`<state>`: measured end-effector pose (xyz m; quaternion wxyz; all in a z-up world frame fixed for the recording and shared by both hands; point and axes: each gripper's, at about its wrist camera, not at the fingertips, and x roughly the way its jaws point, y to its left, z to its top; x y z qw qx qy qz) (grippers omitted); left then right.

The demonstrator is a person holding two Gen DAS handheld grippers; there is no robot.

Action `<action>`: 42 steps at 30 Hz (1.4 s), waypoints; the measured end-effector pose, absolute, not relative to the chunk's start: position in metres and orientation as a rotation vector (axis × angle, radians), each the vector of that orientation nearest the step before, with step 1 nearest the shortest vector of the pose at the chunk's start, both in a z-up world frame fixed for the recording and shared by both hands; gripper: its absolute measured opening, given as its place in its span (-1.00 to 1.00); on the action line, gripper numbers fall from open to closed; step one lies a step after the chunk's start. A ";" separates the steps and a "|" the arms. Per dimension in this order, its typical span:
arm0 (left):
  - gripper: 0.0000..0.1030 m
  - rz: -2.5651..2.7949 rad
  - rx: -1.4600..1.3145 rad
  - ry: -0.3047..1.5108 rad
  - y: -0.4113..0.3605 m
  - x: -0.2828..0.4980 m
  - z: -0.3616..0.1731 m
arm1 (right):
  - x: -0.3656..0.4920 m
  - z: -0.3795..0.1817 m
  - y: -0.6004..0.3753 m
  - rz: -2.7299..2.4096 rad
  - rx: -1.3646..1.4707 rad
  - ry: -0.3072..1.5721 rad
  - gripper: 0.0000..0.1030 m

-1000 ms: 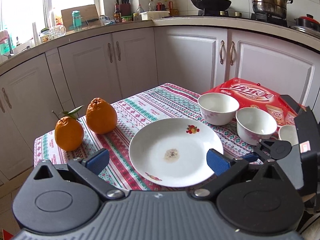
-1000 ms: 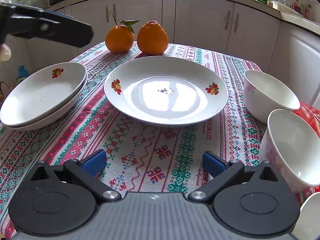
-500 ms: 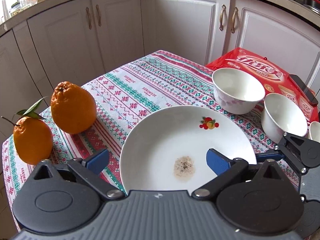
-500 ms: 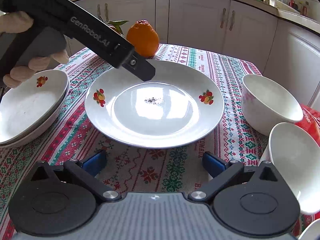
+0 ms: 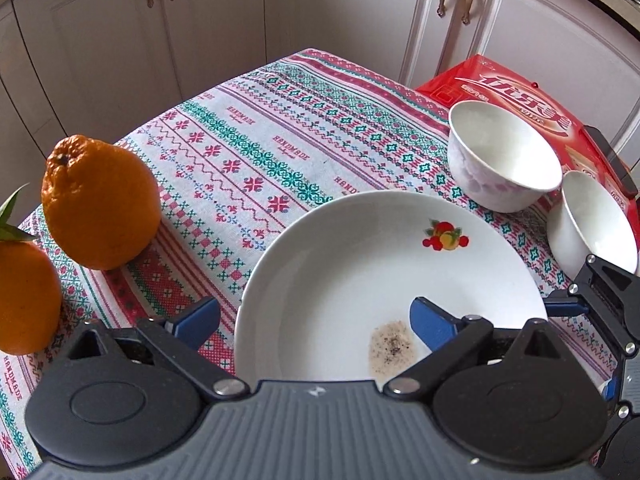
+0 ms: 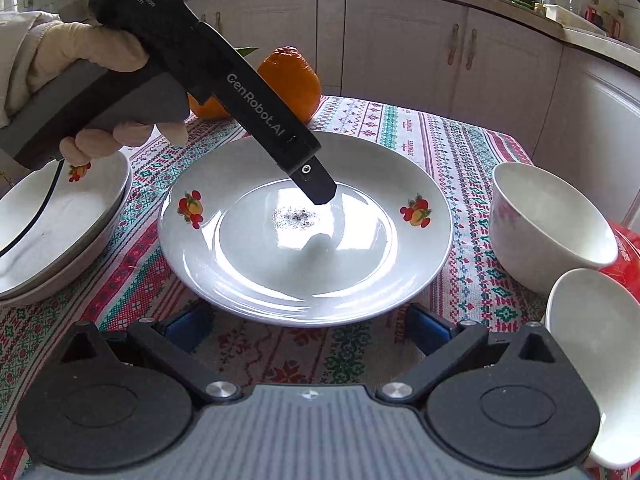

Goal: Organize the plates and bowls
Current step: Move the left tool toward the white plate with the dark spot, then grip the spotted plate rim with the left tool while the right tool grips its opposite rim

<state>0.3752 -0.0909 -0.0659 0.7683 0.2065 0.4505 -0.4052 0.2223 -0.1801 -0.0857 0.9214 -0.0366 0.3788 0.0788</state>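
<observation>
Straddling the near-left rim of the white plate (image 5: 384,264), the left gripper (image 5: 308,320) has one blue pad over the dish and one over the tablecloth (image 5: 248,148); its jaws are closing, not yet pressing. The right gripper (image 6: 308,326) waits wide open at the plate's near edge, holding nothing. The plate sits mid-table between two stacked plates (image 6: 60,224) and two bowls (image 6: 548,224).

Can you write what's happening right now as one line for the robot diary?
left gripper: closing astride plate rim, not gripping | right gripper: open, empty | bowls: untouched
</observation>
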 end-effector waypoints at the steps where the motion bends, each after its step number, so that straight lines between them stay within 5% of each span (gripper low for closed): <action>1: 0.89 -0.891 0.451 0.986 -0.093 0.376 -0.066 | 0.223 -0.086 -0.180 0.162 -0.076 0.776 1.00; 14: 0.64 -0.952 0.484 1.056 -0.102 0.386 -0.070 | 0.223 -0.087 -0.180 0.171 -0.078 0.746 0.93; 42: 0.64 -0.938 0.440 1.036 -0.084 0.365 -0.050 | 0.207 -0.062 -0.174 0.204 -0.104 0.736 0.90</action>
